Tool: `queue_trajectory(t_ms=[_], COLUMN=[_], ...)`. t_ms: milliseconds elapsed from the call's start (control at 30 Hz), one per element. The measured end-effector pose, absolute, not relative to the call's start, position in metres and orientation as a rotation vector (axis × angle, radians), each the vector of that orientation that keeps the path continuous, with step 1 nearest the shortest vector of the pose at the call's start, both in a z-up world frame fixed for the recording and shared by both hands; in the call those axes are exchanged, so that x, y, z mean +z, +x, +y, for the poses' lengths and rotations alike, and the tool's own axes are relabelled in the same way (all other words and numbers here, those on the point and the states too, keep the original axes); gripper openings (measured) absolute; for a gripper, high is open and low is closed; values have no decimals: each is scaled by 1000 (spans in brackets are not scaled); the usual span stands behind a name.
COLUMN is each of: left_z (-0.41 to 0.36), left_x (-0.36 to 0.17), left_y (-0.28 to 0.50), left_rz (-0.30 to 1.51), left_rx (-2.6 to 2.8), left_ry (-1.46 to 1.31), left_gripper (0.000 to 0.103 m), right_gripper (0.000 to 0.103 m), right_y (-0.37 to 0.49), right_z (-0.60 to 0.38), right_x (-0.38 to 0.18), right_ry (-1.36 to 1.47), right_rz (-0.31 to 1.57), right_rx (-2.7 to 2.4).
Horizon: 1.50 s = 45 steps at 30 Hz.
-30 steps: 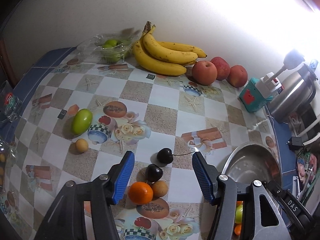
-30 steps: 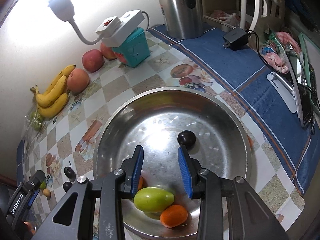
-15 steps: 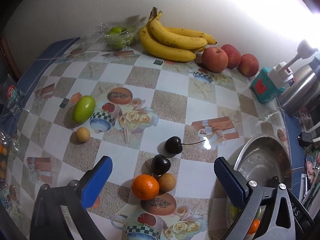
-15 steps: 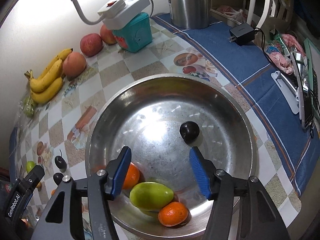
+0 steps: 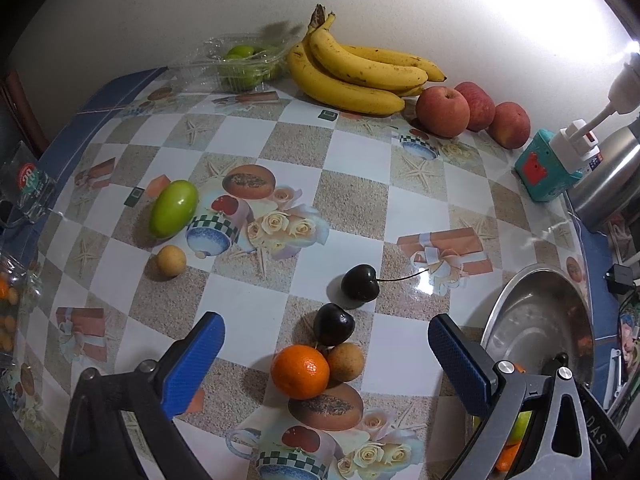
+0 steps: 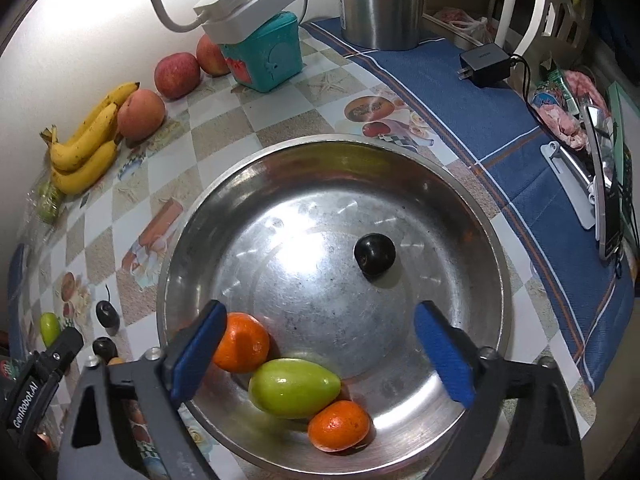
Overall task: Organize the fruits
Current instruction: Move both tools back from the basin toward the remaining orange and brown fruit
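The desk (image 5: 360, 152) is covered with a checked cloth, and fruit is spread on it so that it can be picked up piece by piece. A big metal bowl (image 6: 472, 200) is kept right under the right gripper (image 6: 320, 356), because the fruit is being gathered there. Four fruits are seen in the bowl: a green fruit (image 6: 294, 388) just below the gripper, an orange (image 6: 240, 342) beside its left finger, a second orange (image 6: 340, 426) lower down, and a dark plum (image 6: 374, 254) ahead of the gripper, lying alone on the bowl's floor. The right gripper's fingers are being spread apart, and nothing is held between them; it is guessed that the plum has just been let go. Far ahead of the left gripper (image 5: 326, 356), by the wall, bananas (image 5: 352, 76) and apples (image 5: 444, 110) are lined up, maybe too big for this bowl. The left gripper is held wide apart and empty, tilted down over a small heap, so a grab can be made next. An orange on the desk (image 5: 300, 370) is found between its fingers, touched by a small brown fruit (image 5: 346, 362) and a dark cherry (image 5: 334, 324). A stemmed cherry (image 5: 360, 282) is a bit further ahead. Far to the gripper's left, a green fruit on the desk (image 5: 174, 208) and a tiny yellow fruit (image 5: 171, 261) are left waiting.
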<state>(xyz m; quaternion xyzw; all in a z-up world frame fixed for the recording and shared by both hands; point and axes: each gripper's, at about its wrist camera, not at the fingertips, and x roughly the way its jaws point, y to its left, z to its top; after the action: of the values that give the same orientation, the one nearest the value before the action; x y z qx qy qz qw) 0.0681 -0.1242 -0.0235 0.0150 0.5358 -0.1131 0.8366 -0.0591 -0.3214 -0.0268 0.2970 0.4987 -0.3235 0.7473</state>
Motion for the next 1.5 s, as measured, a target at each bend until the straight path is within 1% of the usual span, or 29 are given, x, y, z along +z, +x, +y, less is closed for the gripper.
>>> queue_trajectory(t_ms=[367,700,1200,1500], left_z=[-118,-95,-28,-31], left_x=[-18,-11,-23,-30], left_y=[66,56,51,51], left_rz=[1114,1082,1138,1168], left_rx=[-239,-194,-64,-88], left_ry=[23,28,-123,-129], left_gripper=[103,103,103,103], right_gripper=[95,95,95,95], right_y=[-59,-57,-52,-46], right_z=[-317,-293,-232,-218], right_x=[-23,-13,-18,-23], right_ry=[648,638,631,613], right_rz=[1078,1060,1107,1138], right_rx=[-678,-630,-502,-488])
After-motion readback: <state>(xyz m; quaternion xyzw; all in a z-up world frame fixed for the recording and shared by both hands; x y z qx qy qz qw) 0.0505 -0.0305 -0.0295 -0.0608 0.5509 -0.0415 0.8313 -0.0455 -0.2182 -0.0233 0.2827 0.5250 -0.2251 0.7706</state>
